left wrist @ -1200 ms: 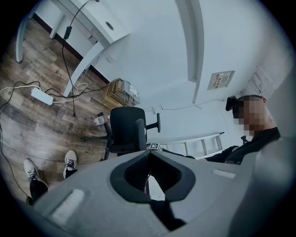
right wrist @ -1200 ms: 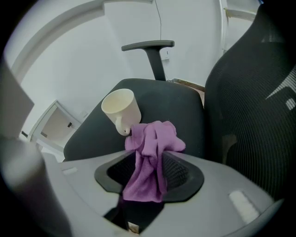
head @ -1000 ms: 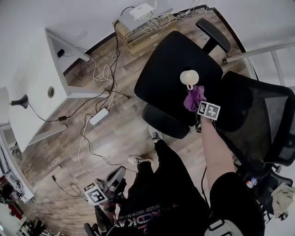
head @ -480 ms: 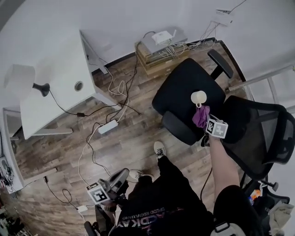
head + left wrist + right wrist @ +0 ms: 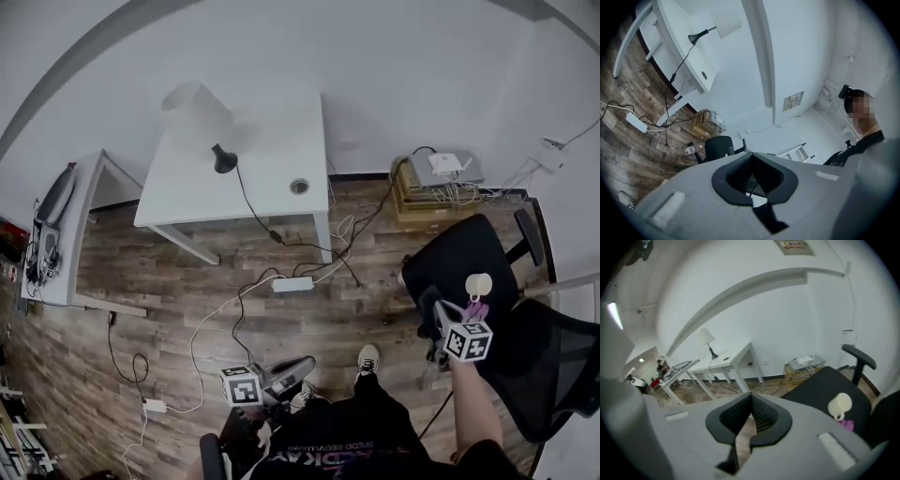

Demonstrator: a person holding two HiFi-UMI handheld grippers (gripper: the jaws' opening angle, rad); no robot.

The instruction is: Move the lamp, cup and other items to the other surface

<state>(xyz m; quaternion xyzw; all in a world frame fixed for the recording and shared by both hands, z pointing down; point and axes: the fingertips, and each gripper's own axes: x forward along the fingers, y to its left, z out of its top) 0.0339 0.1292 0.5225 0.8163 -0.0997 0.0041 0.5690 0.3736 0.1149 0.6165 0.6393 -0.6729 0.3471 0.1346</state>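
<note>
Wood-plank floor under a plain white wall in the head view, crossed by loose cables and a power strip (image 5: 292, 283). By the wall, a white table (image 5: 272, 178) bearing the lamp (image 5: 221, 157), upright, cord running off the edge down to the floor. Well apart at the right, a black chair seat (image 5: 455, 258) carrying the cup (image 5: 479, 284), with a purple cloth (image 5: 476, 309) just beside it. Right gripper (image 5: 431, 305) over the seat's near edge; left gripper (image 5: 302, 366) low above the floor.

In the left gripper view: jaws pressed together with nothing between them, lamp (image 5: 725, 22) and table far off at upper left.

In the right gripper view: jaws likewise closed and empty. Cup (image 5: 840, 405) and cloth on the seat at the right, apart from the pads; lamp (image 5: 707, 339) on the table across the room.

Judging by that, only the lamp left to fetch. Spread the jaws before arriving, not at the last instant. Aim for the thin black stem just above the base rather than the shade, which probably crushes or tips easily. Keep it upright in the carry and mind the cord. Likely plugged in, so check for slack, lift it clear of the table edge, and avoid stepping into the floor cables. Bring the free gripper under the base to steady it on the padded seat.
</note>
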